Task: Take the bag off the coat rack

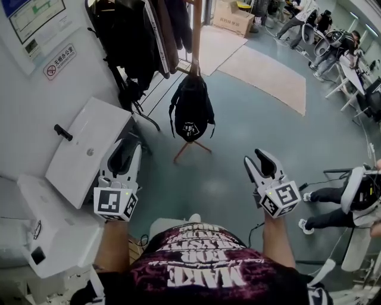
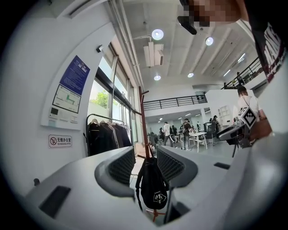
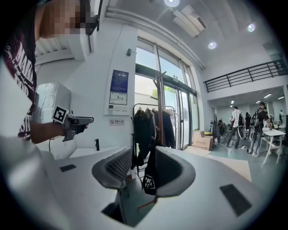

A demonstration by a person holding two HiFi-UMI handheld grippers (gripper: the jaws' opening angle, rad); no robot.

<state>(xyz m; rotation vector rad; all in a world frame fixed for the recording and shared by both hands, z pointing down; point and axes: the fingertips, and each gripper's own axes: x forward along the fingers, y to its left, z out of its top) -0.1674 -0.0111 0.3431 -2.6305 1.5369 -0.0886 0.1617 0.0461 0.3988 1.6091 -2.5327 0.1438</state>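
The black bag [image 1: 191, 110] hangs on the wooden coat rack [image 1: 196, 36], at the far side of the grey floor [image 1: 250, 131], its bottom close above the rack's spread feet. Both claws are held low and near, well apart from the bag. The left claw [image 1: 127, 150] is spread with nothing between its jaws, and the right claw [image 1: 257, 159] is likewise spread and empty. Dark coats [image 1: 128, 36] hang just left of the rack.

A white basin [image 1: 89, 149] with a black tap [image 1: 62, 132] sits near left, under a no-smoking sign [image 1: 59, 61]. Dark coats [image 1: 128, 36] hang far left. A beige mat [image 1: 274, 74] and cardboard box [image 1: 233, 18] lie farther off, with seated people [image 1: 324, 36] far right.
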